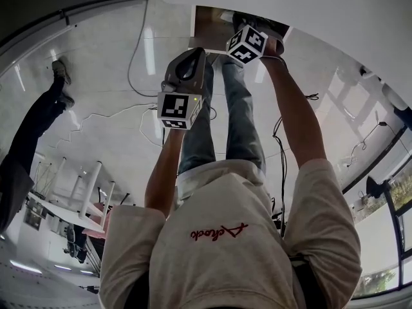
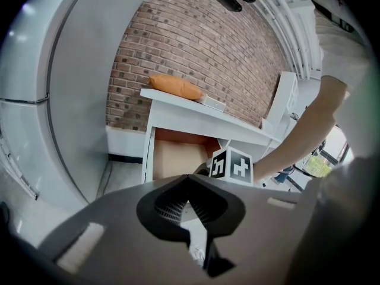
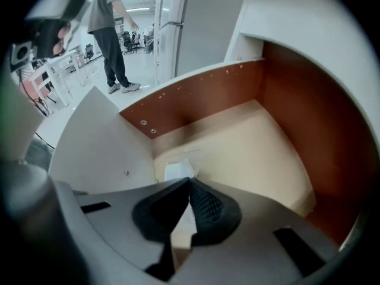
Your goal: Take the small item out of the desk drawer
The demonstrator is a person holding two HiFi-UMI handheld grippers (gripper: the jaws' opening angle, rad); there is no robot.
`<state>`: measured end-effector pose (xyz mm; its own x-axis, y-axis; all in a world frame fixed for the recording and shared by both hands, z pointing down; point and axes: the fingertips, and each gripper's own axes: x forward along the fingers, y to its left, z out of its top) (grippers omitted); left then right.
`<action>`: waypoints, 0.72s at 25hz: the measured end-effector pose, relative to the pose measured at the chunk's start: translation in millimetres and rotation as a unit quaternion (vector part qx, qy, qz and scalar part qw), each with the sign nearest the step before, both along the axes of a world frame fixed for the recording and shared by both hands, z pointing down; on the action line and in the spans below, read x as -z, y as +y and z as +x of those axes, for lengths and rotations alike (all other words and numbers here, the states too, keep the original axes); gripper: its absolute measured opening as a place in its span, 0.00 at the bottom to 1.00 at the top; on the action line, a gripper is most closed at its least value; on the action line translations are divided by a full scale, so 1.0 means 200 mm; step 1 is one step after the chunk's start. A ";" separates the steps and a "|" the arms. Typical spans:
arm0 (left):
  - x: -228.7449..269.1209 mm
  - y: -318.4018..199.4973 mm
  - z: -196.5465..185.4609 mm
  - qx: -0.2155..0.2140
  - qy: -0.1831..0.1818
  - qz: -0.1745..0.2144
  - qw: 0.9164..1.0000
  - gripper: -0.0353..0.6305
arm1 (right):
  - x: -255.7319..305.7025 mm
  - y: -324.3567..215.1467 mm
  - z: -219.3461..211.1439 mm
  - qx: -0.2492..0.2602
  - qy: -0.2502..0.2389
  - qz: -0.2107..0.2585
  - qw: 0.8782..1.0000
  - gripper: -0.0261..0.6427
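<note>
The desk drawer (image 1: pixel 211 29) stands pulled open; its pale floor (image 3: pixel 255 141) and brown walls fill the right gripper view. A small clear-and-white packet (image 3: pixel 177 171) lies near the drawer's left wall. My right gripper (image 3: pixel 190 181) is down inside the drawer, shut on the packet, whose white shows between the jaws. In the head view only its marker cube (image 1: pixel 246 46) shows, the jaws hidden in the drawer. My left gripper (image 2: pixel 189 179) is shut and holds nothing; it hangs back in front of the drawer (image 2: pixel 178 158), above the person's legs (image 1: pixel 185 76).
An orange cushion-like thing (image 2: pixel 176 87) lies on the white desk top (image 2: pixel 196 116) against a brick wall. Cables (image 1: pixel 137 56) run over the floor. Another person (image 1: pixel 35 124) stands at the left, with white tables (image 1: pixel 80 205) behind.
</note>
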<state>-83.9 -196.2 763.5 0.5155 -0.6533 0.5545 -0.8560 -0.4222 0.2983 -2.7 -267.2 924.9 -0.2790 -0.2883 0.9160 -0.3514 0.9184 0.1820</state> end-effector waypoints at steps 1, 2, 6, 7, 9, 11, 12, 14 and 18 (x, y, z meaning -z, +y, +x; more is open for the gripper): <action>0.01 0.00 0.00 0.001 0.001 0.002 1.000 0.07 | 0.03 0.01 0.00 0.001 -0.002 0.010 1.000 0.06; 0.02 -0.01 0.01 0.001 0.001 0.004 1.000 0.07 | 0.06 0.01 0.00 0.001 -0.005 0.019 1.000 0.06; 0.04 -0.02 0.02 -0.002 0.003 0.008 1.000 0.07 | 0.17 0.04 0.01 0.003 -0.018 0.052 0.998 0.06; 0.04 -0.03 0.02 -0.002 0.003 0.007 1.000 0.07 | 0.21 0.05 0.01 0.001 -0.023 0.062 0.998 0.06; 0.04 -0.04 0.02 -0.004 0.002 0.007 1.000 0.07 | 0.28 0.05 0.01 -0.002 -0.036 0.082 0.996 0.06; 0.05 -0.05 0.04 -0.007 0.003 0.009 1.000 0.07 | 0.36 0.07 0.02 -0.004 -0.047 0.100 0.994 0.06; 0.05 -0.05 0.04 -0.008 0.003 0.010 1.000 0.07 | 0.40 0.08 0.03 -0.006 -0.052 0.108 0.993 0.06; 0.07 -0.07 0.05 -0.009 0.003 0.012 1.000 0.07 | 0.48 0.10 0.05 -0.014 -0.059 0.120 0.991 0.06; 0.11 -0.07 0.06 -0.014 0.001 0.015 1.000 0.07 | 0.64 0.15 0.09 -0.042 -0.074 0.137 0.987 0.06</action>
